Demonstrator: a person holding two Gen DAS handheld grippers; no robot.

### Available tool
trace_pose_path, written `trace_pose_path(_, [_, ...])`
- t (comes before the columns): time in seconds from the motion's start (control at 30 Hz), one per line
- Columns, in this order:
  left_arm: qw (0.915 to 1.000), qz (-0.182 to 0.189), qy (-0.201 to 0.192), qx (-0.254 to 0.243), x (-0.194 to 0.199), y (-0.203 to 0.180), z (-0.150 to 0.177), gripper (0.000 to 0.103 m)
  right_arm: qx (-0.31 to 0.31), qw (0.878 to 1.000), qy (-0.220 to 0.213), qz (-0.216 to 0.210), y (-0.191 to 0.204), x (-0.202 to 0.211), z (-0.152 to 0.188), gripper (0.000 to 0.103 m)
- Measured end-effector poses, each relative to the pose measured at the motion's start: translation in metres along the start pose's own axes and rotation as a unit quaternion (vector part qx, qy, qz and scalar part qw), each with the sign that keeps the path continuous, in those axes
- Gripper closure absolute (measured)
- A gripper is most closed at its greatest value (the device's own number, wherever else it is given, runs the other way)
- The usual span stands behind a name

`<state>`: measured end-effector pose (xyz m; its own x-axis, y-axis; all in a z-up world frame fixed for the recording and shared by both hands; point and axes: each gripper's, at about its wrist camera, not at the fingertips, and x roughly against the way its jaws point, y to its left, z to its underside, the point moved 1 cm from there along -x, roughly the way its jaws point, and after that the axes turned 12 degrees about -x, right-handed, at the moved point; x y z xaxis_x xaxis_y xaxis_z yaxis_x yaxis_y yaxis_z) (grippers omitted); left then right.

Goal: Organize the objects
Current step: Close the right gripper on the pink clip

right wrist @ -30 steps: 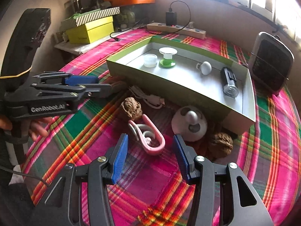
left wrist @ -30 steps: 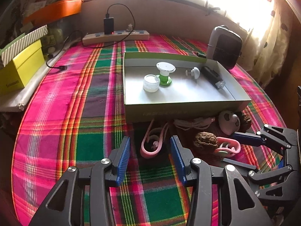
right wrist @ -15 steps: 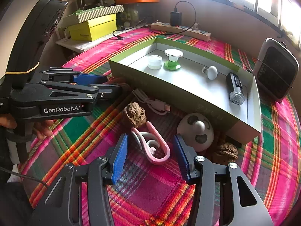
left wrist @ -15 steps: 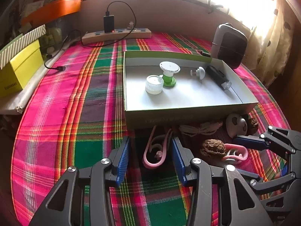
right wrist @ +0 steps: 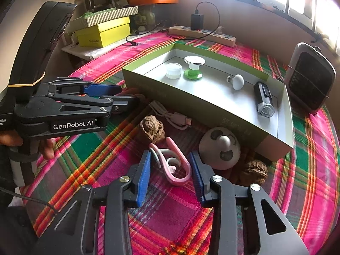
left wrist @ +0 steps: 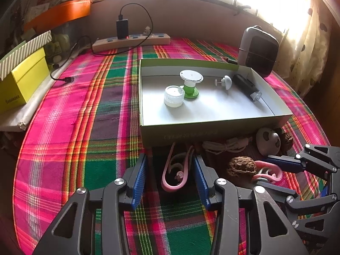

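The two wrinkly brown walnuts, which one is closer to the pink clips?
The walnut left of the round white gadget. It sits right behind the pink clip between the right gripper fingers. The other walnut lies beyond that gadget, by the box corner.

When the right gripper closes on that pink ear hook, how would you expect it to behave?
The pink ear hook is a thin open loop, so it will probably flex under the right gripper. It looks light. Lying flat on the cloth, it seems unlikely to roll.
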<state>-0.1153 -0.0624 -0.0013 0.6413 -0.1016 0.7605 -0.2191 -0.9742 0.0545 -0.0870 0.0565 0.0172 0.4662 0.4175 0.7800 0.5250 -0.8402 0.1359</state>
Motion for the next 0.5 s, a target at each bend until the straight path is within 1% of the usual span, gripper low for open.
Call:
trace_pose_path(0.07, [1.0000, -0.004, 0.001, -0.001, 0.0004, 0.0006, 0.0003, 0.068, 0.000, 1.000, 0.000, 0.000, 0.0002, 0.0005, 0.0004, 0.071])
trace_pose_path(0.17, [1.0000, -0.007, 0.001, 0.000, 0.0010, 0.0022, 0.0005, 0.073, 0.001, 1.000, 0.000, -0.001, 0.0014, 0.0009, 0.0004, 0.076])
trace_pose_path(0.37, [0.9999, -0.012, 0.002, -0.003, 0.0013, 0.0031, 0.0007, 0.081, 0.002, 1.000, 0.000, 0.001, 0.0021, 0.0011, 0.0005, 0.078])
trace_pose_path(0.5, [0.9999, -0.013, 0.002, -0.004, 0.0016, 0.0032, 0.0010, 0.081, 0.003, 1.000, -0.001, 0.002, 0.0029, 0.0013, 0.0007, 0.079])
